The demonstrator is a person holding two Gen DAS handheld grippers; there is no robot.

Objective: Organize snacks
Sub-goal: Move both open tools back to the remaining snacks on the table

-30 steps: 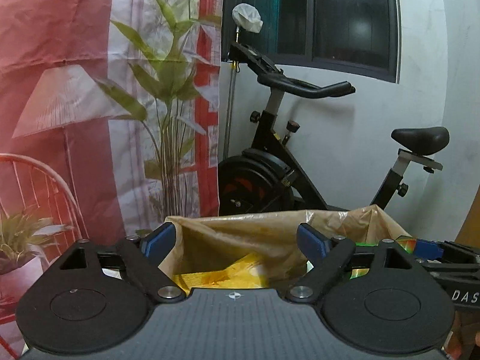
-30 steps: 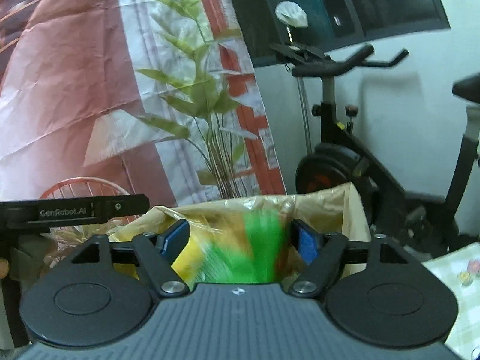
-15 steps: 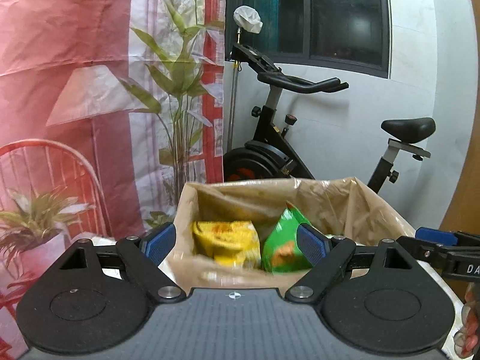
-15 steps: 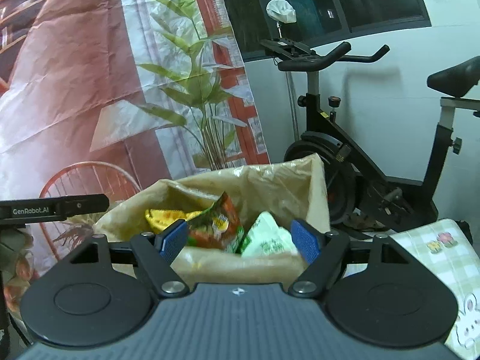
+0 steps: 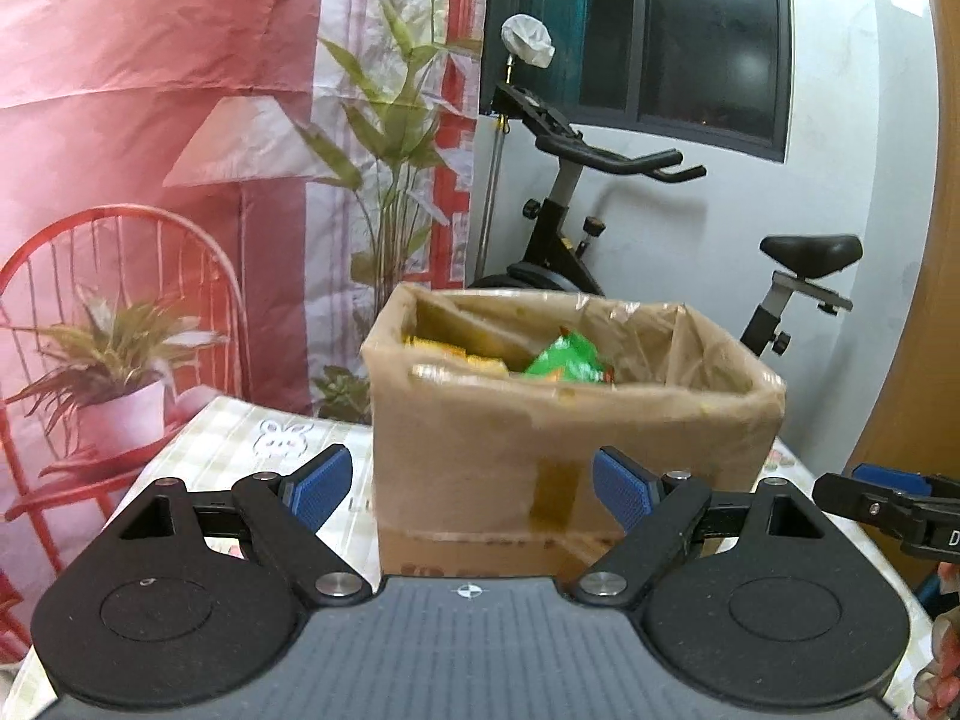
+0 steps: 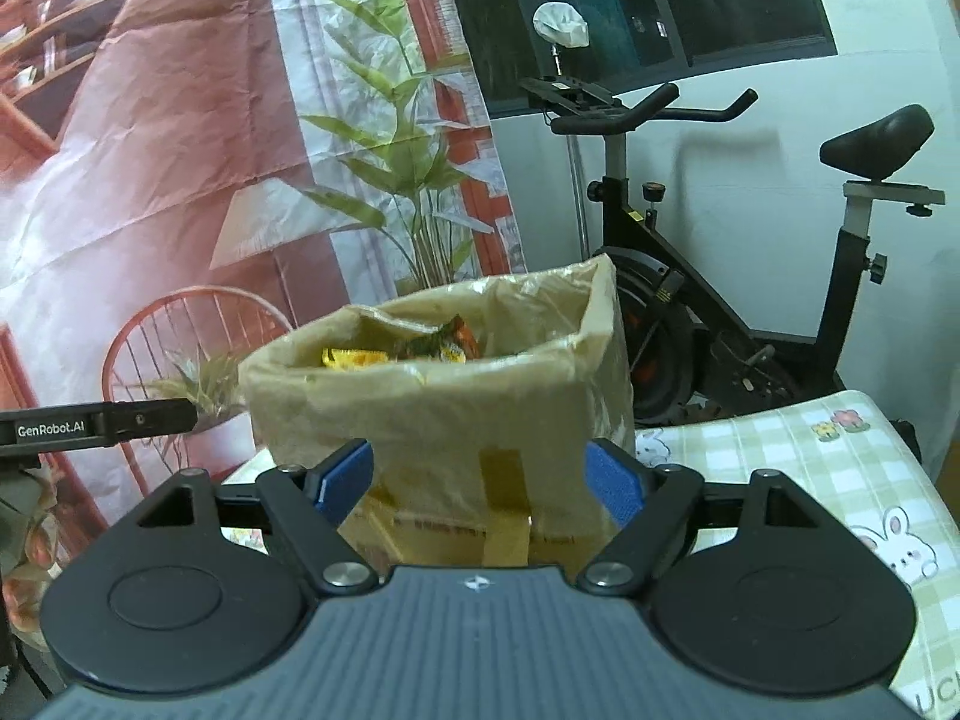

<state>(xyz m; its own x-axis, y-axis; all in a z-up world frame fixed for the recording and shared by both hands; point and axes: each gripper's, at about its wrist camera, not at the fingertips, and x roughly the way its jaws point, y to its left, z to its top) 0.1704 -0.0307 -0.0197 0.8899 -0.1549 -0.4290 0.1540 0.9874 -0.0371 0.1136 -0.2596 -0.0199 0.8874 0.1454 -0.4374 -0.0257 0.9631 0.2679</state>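
1. We see the snacks inside the cardboard box: a green packet stands up near the middle, and a yellow packet lies to its left. Both show only above the rim.
2. In the right wrist view the same box shows a yellow packet on the left and a green-and-orange packet beside it, apparently touching.
3. A thin plastic liner covers the box's inside and folds over its rim; a strip of tape runs down the near wall.
4. The box stands on the tabletop, which wears a checked cloth with rabbit and flower prints.
5. Our left claw sits in front of the box, near side, with its blue pads spread wide and nothing between them.
6. Our right claw is likewise spread wide and empty, just short of the box's near wall.
7. Each claw shows at the edge of the other's view: the right one at the far right of the left view, the left one at the far left of the right view.
8. Behind the box, an exercise bike stands against a white wall beneath a dark window.
9. To the left hangs a printed backdrop showing a lamp, leafy plants and a red chair.
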